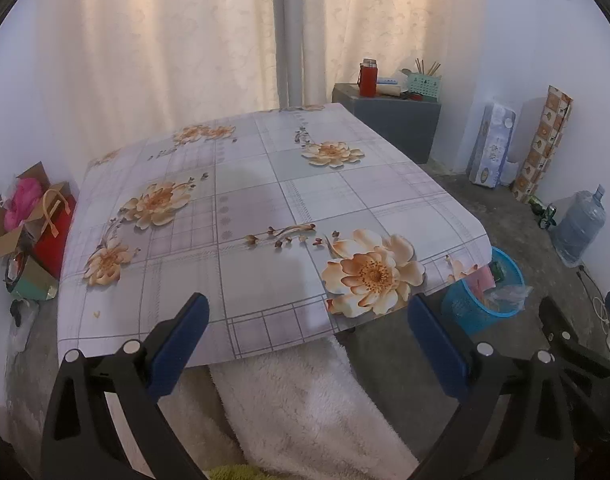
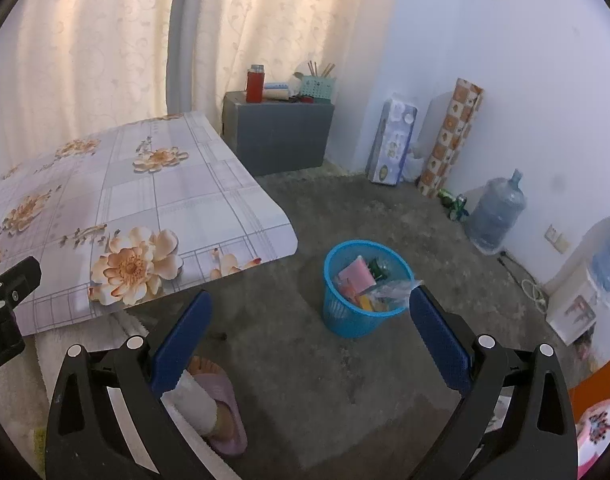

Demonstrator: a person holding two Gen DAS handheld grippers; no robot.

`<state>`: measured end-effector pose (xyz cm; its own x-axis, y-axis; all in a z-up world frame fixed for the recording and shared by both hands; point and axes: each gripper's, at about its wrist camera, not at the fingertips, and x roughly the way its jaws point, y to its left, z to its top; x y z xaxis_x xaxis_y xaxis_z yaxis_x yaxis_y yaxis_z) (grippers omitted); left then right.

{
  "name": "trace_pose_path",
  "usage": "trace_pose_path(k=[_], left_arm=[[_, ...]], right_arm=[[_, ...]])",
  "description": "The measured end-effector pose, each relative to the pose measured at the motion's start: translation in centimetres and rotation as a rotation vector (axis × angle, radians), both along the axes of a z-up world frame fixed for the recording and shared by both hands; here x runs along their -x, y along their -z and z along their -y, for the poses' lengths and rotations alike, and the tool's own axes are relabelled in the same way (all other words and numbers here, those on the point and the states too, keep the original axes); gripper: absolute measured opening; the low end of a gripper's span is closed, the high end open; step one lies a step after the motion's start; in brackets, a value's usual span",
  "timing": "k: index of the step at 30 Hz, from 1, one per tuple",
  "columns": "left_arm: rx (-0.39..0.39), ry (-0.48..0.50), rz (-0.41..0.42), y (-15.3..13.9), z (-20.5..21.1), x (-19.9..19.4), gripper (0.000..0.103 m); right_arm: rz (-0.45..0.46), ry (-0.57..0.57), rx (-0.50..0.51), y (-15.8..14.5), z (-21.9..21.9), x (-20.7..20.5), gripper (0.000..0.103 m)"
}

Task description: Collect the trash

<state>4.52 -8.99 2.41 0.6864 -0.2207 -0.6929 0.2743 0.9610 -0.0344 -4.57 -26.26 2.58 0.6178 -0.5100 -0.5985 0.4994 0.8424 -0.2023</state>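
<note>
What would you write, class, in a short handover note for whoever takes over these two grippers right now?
Left gripper: open, empty, over the near edge of the floral-cloth table.
Right gripper: open, empty, above the floor, facing the blue wastebasket.
Wastebasket stands on the floor by the table's corner, holding wrappers and a clear plastic bag.
Done: trash binned.
Left: perhaps a small crumb near the table's left edge.

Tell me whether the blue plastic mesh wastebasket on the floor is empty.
Not empty: the blue plastic mesh wastebasket stands upright holding pink wrappers and a clear plastic bag.
</note>
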Motion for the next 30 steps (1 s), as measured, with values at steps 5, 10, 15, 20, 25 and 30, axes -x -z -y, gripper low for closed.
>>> trace_pose_path(k=[5, 10, 15, 20, 25, 30], left_arm=[[-0.003, 0.001, 0.012, -0.26, -0.15, 0.29, 0.097], [0.0, 0.001, 0.001, -0.34, -0.34, 0.14, 0.097], [-0.005, -0.007, 0.008, -0.4, -0.34, 0.16, 0.097], [-0.006, -0.004, 0.004, -0.34, -0.36, 0.08, 0.097], [-0.011, -0.007, -0.004, -0.49, -0.43, 0.21, 0.097], [-0.014, -0.011, -0.005, -0.56, -0.47, 0.21, 0.097]], right_arm=[[0.0, 0.003, 0.0, 0.04, -0.16, 0.21, 0.095], [0.0, 0.004, -0.001, -0.02, -0.1, 0.37, 0.095], [-0.001, 0.004, 0.0, -0.03, -0.11, 0.42, 0.095], [0.0, 0.003, -0.002, -0.03, -0.06, 0.46, 0.095], [-0.001, 0.003, 0.0, -0.07, -0.18, 0.52, 0.095], [0.001, 0.008, 0.0, -0.05, -0.24, 0.55, 0.095]])
